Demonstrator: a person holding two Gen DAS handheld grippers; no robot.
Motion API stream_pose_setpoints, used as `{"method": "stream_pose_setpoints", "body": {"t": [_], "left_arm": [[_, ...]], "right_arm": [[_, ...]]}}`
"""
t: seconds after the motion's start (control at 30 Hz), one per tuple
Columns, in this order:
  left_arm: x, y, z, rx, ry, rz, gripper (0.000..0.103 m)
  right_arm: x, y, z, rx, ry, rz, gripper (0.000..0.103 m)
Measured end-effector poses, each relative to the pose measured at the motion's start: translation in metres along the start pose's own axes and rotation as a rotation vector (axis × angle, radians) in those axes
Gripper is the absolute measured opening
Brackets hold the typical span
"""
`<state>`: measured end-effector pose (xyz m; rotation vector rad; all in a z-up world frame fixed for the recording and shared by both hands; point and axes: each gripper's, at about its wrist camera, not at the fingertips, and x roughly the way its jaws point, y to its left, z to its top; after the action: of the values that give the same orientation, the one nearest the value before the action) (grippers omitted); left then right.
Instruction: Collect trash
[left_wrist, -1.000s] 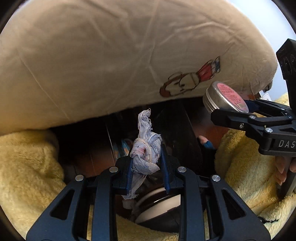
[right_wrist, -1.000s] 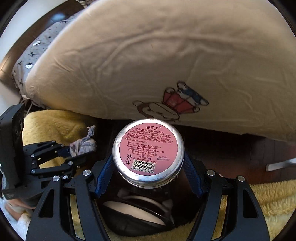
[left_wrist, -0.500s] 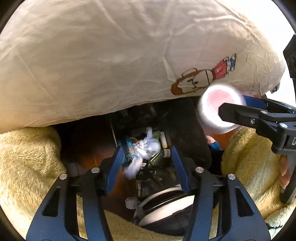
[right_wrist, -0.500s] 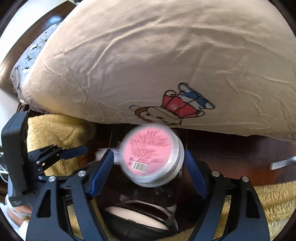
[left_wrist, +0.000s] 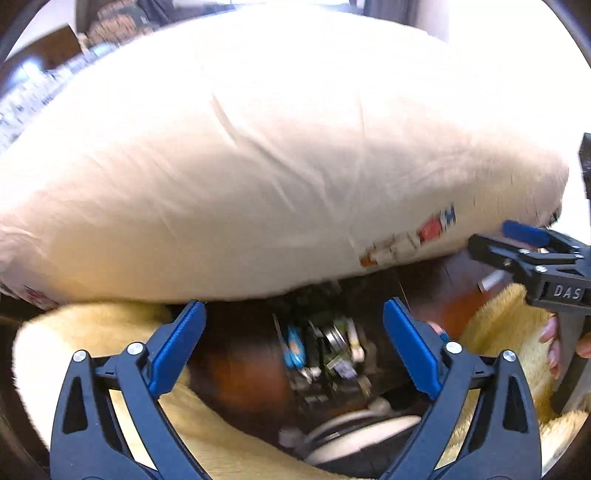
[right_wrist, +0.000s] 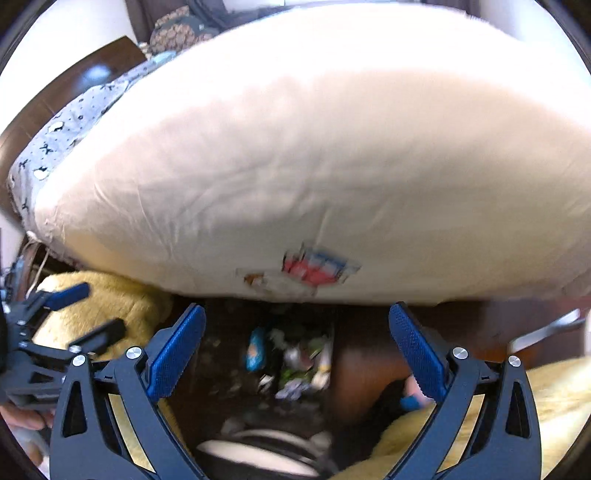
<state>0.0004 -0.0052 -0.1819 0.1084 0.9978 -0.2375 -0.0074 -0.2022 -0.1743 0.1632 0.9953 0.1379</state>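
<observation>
Both hand-held grippers hang with their blue-padded fingers spread wide and empty above a dark gap between a large cream pillow (left_wrist: 258, 166) and a yellow plush blanket (left_wrist: 92, 332). The left gripper (left_wrist: 293, 343) and the right gripper (right_wrist: 295, 345) each look down into that gap, where a blurred heap of trash (right_wrist: 295, 362) lies: a blue wrapper (left_wrist: 293, 347), green and white scraps, and what appears to be a round metal tin (left_wrist: 334, 338), though motion blur leaves the details uncertain. A white-rimmed dark object, possibly a bin lid, shows at the bottom edge (left_wrist: 369, 435). Judging by the pile below and the 2 empty grippers, several pieces are already deposited. Whether more trash remains elsewhere cannot be told; none is visible on the pillow or blanket.
</observation>
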Motion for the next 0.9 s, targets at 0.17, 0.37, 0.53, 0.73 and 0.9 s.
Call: {"method": "stream_pose_setpoints", "body": {"t": [0.17, 0.37, 0.53, 0.73, 0.9], "left_arm": [[-0.050, 0.010, 0.028, -0.015, -0.151, 0.051, 0.095], [-0.115, 0.012, 0.057, -0.022, -0.353, 0.101, 0.095], [-0.159, 0.012, 0.080, -0.038, -0.470, 0.101, 0.095], [-0.189, 0.009, 0.084, -0.045, -0.546, 0.128, 0.095], [-0.190, 0.007, 0.084, -0.066, -0.540, 0.101, 0.095]], "right_arm": [[-0.066, 0.010, 0.033, -0.023, -0.191, -0.078, 0.100], [-0.130, 0.023, 0.056, -0.075, -0.331, -0.113, 0.100], [-0.169, 0.031, 0.069, -0.100, -0.411, -0.143, 0.100], [-0.197, 0.051, 0.067, -0.084, -0.499, -0.199, 0.100], [-0.197, 0.047, 0.063, -0.081, -0.505, -0.240, 0.100]]}}
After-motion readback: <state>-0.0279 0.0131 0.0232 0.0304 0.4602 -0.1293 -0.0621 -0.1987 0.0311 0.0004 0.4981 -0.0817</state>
